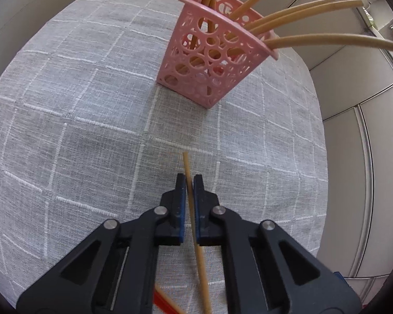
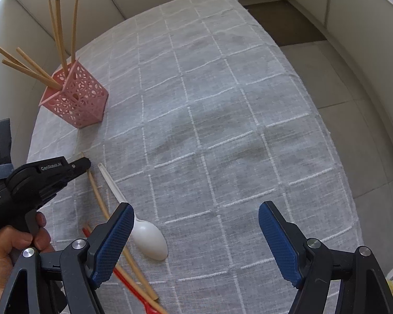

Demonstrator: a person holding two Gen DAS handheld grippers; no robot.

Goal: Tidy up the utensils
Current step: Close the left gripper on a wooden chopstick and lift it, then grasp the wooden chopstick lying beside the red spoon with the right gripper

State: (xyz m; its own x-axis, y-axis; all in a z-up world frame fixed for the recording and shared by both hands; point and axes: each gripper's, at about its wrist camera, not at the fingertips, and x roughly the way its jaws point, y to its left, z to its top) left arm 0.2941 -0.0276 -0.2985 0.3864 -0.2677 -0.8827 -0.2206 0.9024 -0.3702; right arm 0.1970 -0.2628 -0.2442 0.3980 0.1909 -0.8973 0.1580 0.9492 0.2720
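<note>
A pink perforated utensil holder (image 1: 212,55) stands on the grey checked tablecloth (image 1: 78,120) with several wooden chopsticks in it; it also shows in the right wrist view (image 2: 78,99). My left gripper (image 1: 189,183) is shut on a wooden chopstick (image 1: 194,225), seen from the side in the right wrist view (image 2: 85,164). My right gripper (image 2: 196,225) is open and empty above the cloth. A white plastic spoon (image 2: 144,230) lies by its left finger. A red utensil (image 2: 133,293) and another chopstick (image 2: 133,267) lie beneath that finger.
The table's right edge drops to a tiled floor (image 2: 353,78). Beige cabinet panels (image 1: 366,136) stand beyond the table. A hand (image 2: 10,251) holds the left gripper's handle.
</note>
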